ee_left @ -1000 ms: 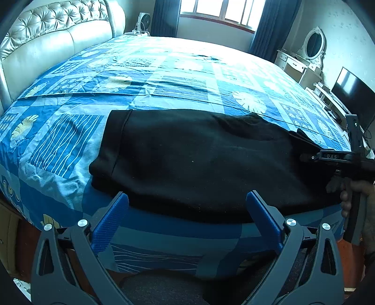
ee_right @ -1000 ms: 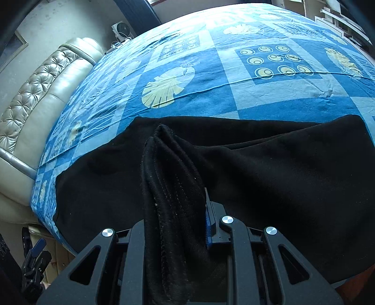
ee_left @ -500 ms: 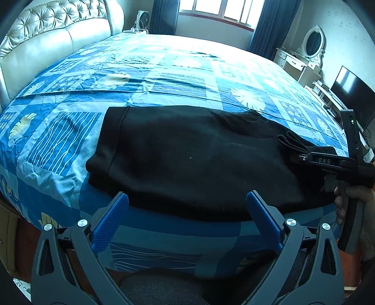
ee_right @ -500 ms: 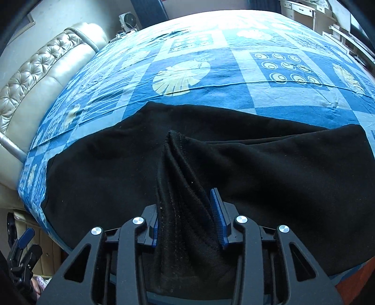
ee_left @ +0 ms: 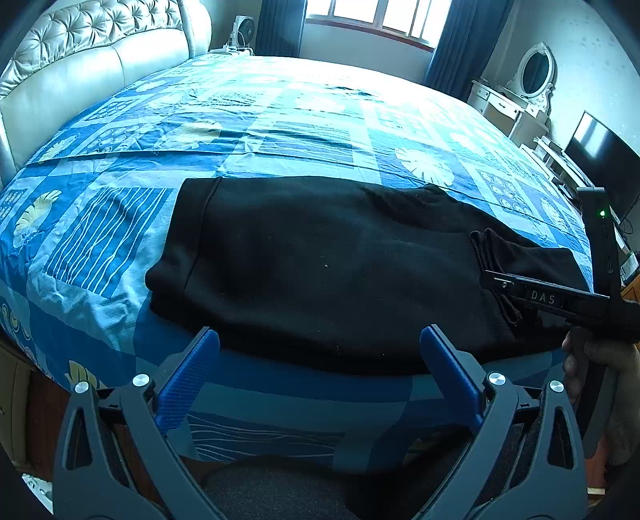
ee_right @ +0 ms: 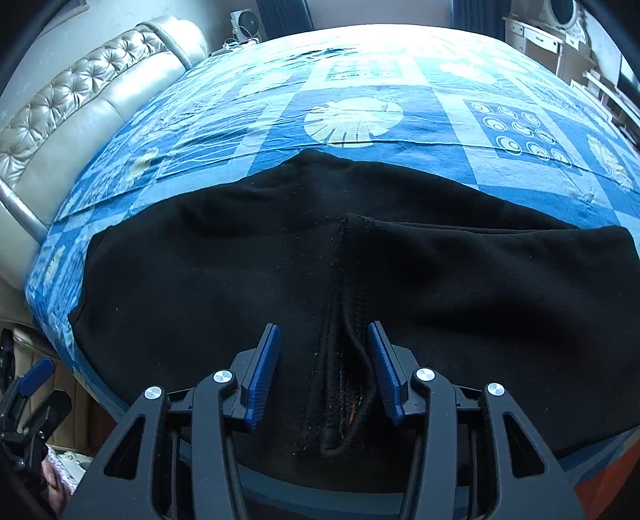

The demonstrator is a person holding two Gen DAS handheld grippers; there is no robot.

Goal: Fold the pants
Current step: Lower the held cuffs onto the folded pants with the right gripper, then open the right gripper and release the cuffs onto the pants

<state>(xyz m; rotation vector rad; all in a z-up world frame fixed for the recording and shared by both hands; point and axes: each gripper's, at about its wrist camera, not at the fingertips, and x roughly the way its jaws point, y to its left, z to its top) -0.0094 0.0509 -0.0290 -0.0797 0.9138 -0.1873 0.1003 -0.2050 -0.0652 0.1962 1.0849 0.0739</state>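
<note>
Black pants (ee_left: 320,264) lie flat along the near edge of the bed, waistband to the left. My left gripper (ee_left: 320,360) is open and empty, hovering just off the bed's edge in front of the pants. My right gripper (ee_right: 324,352) is open; a bunched cuff of the pants (ee_right: 344,384) lies loose between its blue pads (ee_right: 260,372). The right gripper also shows in the left wrist view (ee_left: 496,280) at the pants' right end. The left gripper shows in the right wrist view (ee_right: 28,396) at the lower left.
The bed has a blue patterned sheet (ee_left: 280,120) and a tufted cream headboard (ee_left: 80,52) at left. A dressing table with oval mirror (ee_left: 532,76) and a TV (ee_left: 600,160) stand at right. A small fan (ee_left: 244,28) sits by the curtains.
My right gripper has opened and let go of the bunched cuff, which has settled onto the pants. The left gripper has stayed open, drifting slightly.
</note>
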